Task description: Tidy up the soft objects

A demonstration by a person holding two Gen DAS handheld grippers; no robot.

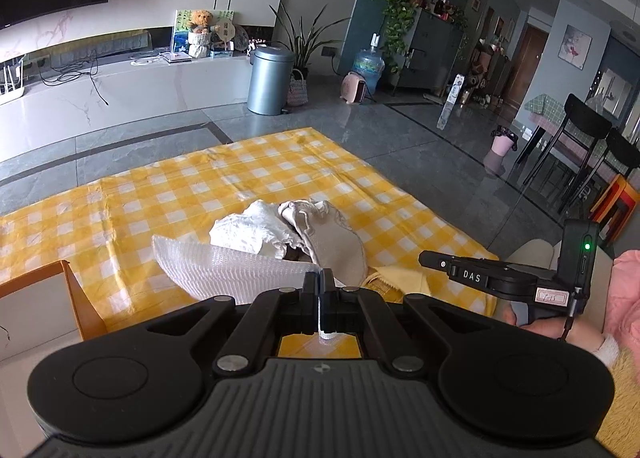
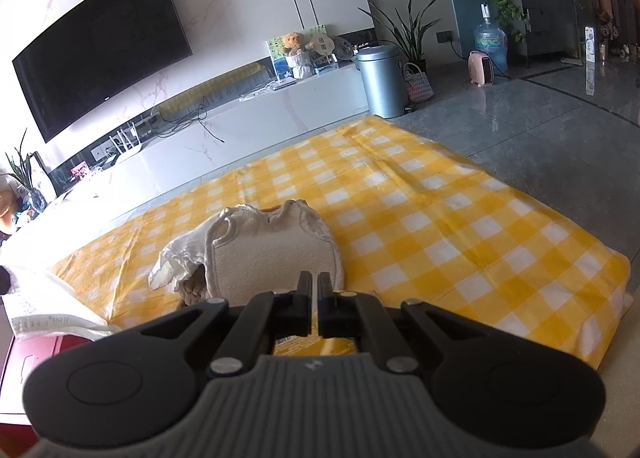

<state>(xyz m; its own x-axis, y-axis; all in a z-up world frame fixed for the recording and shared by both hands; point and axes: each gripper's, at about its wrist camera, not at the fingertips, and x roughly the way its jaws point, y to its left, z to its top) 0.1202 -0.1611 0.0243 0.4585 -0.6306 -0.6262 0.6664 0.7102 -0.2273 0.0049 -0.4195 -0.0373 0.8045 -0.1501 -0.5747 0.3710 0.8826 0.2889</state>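
Observation:
My left gripper [image 1: 320, 278] is shut on a white mesh cloth [image 1: 224, 266], which hangs out to its left above the yellow checked cloth [image 1: 200, 186]. Just beyond it lies a heap of soft things: a crumpled white cloth [image 1: 252, 230] and a cream fleece piece with a frilled edge [image 1: 332, 238]. A yellow cloth [image 1: 400, 282] lies by the heap on the right. In the right wrist view my right gripper [image 2: 315, 282] is shut and empty, close in front of the cream fleece piece [image 2: 272, 254] and the white cloth [image 2: 176, 262]. The right gripper also shows in the left wrist view [image 1: 424, 258].
An orange-rimmed box [image 1: 48, 298] stands at the left near edge of the checked cloth. A white bag [image 2: 52, 318] and a red box [image 2: 36, 362] lie at the left in the right wrist view. Grey tiled floor [image 1: 400, 138], a metal bin [image 1: 268, 78] and a TV bench lie beyond.

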